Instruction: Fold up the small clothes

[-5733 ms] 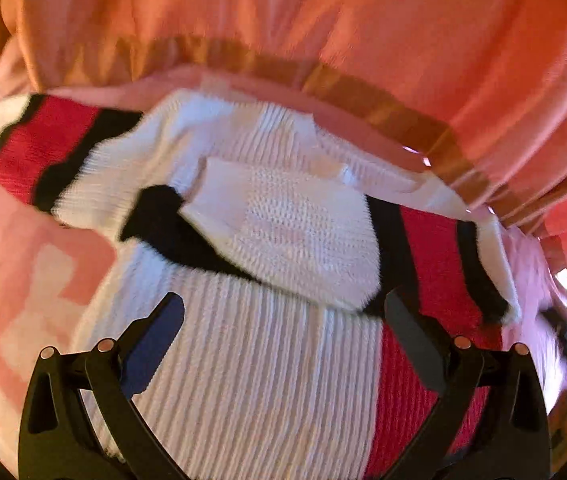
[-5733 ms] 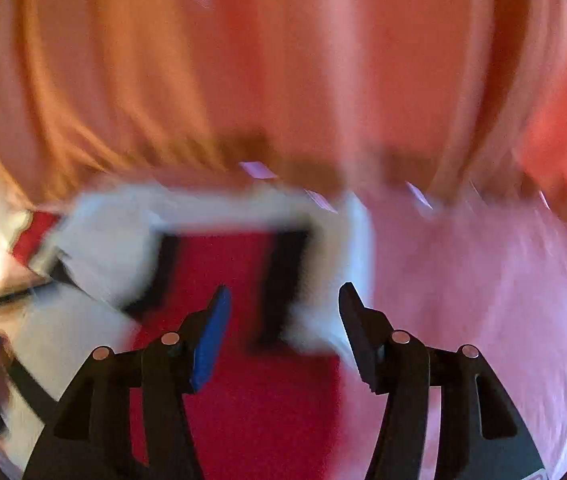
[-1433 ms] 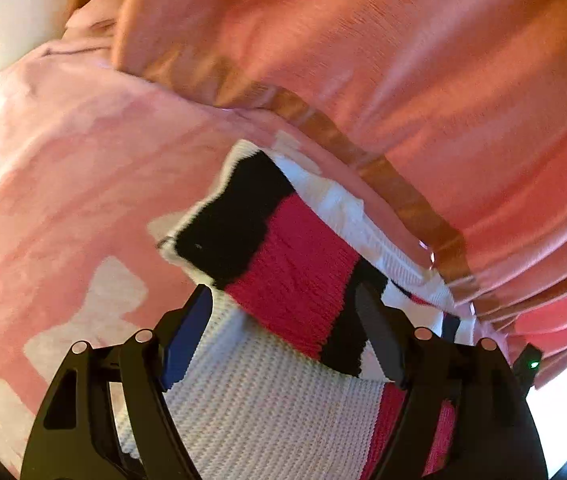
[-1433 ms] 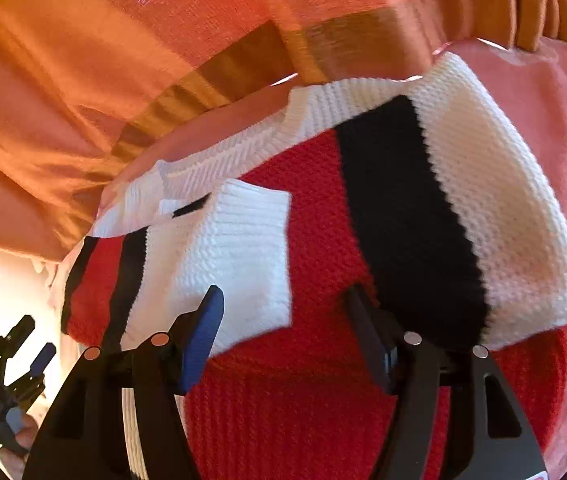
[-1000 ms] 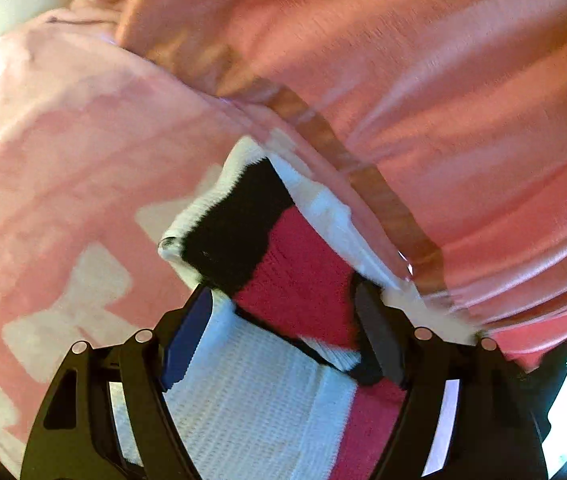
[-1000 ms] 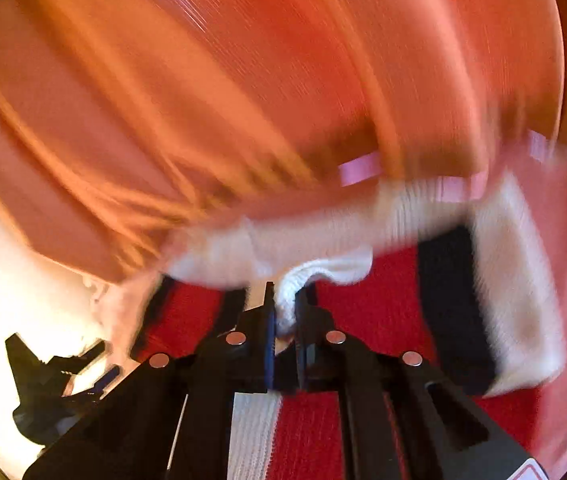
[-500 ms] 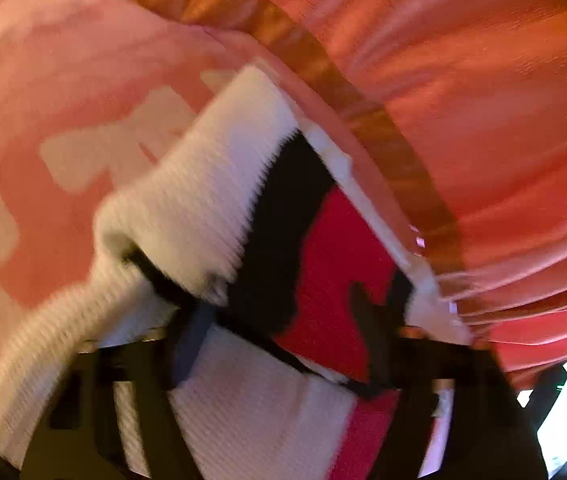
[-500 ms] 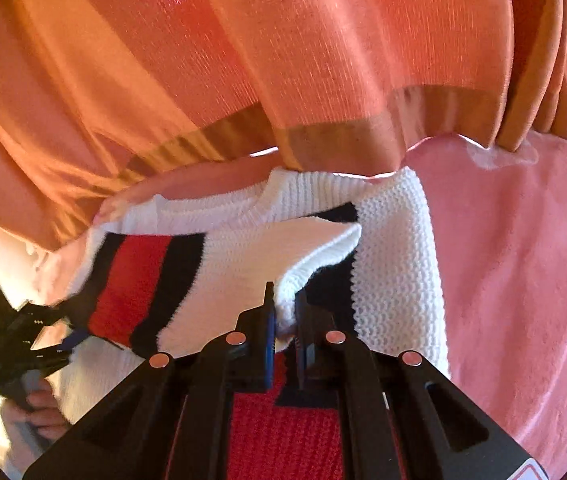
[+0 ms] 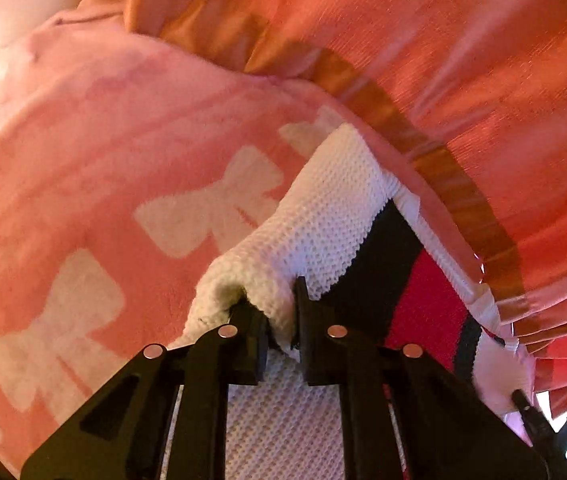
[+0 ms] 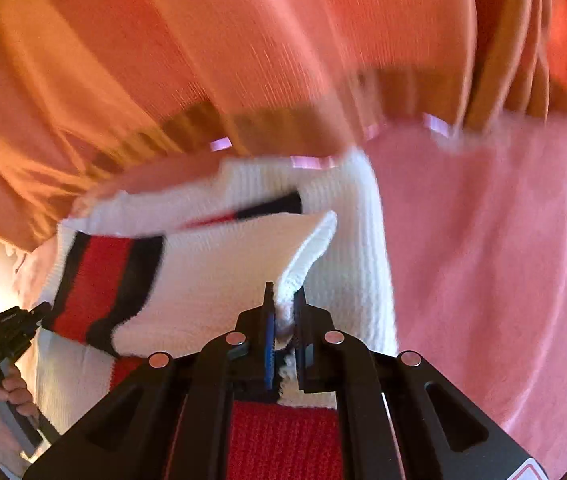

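Now both ends are held: the left gripper [image 9: 281, 312], whose jaws have just been closing, pinches a white fold of the striped sweater [image 9: 335, 208] on the pink blanket [image 9: 95, 148]; the right gripper [image 10: 283, 320] clamps its cuff [image 10: 303, 260], ready for folding.

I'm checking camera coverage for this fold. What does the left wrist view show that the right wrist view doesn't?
Only the left wrist view shows the white bow prints on the pink blanket and the left tongs, just closed, pinching white knit. Only the right wrist view shows a hand holding the other tool, and the right tongs clamped on a white corner. Both show the striped sweater and orange curtain.
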